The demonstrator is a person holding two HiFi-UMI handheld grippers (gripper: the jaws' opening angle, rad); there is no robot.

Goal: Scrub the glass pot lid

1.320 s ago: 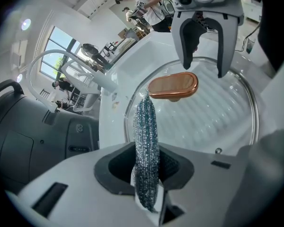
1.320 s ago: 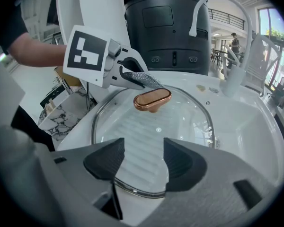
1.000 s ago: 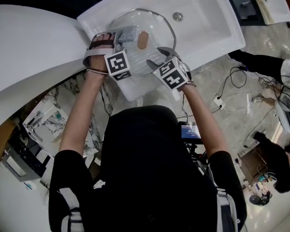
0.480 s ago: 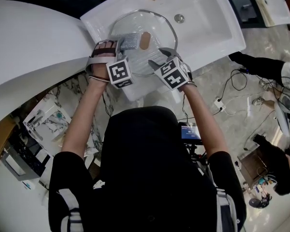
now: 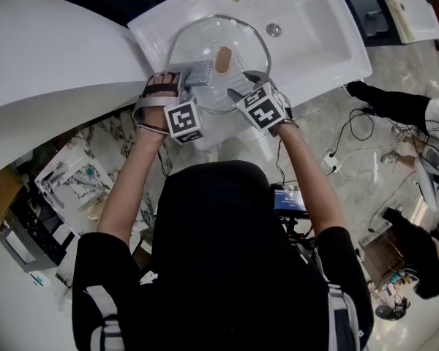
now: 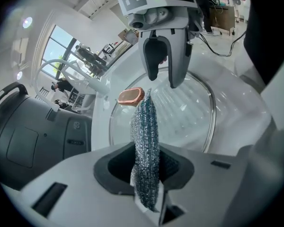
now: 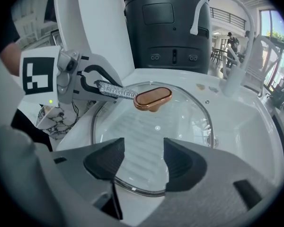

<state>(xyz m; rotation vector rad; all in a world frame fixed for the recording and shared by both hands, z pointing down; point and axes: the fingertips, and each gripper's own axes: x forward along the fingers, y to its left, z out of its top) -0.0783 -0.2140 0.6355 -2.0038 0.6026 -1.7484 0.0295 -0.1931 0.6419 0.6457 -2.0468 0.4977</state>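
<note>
**Hazard.** The right gripper (image 7: 142,160), nearest the person, is clamping nothing. The round, metal-rimmed glass pot lid (image 5: 205,39) beyond it is therefore probably lying loose in the white ceramic sink (image 5: 318,39). A firm sideways stroke could be sliding or tipping the lid on the slick basin. The pad could also be snagging on the lid's oval copper-coloured knob (image 5: 222,58) and pulling out of its grip.

**Grippers.** On the near-right side of the knob, the right gripper is standing with its jaws wide apart. The lid's near rim is showing in the gap, and contact cannot be told. To the knob's left, the left gripper (image 6: 149,167) is clenching a flat silver-grey mesh scouring pad (image 6: 144,126) edgewise. The pad's far end is reaching up to the knob, touching it or stopping just short.
</note>
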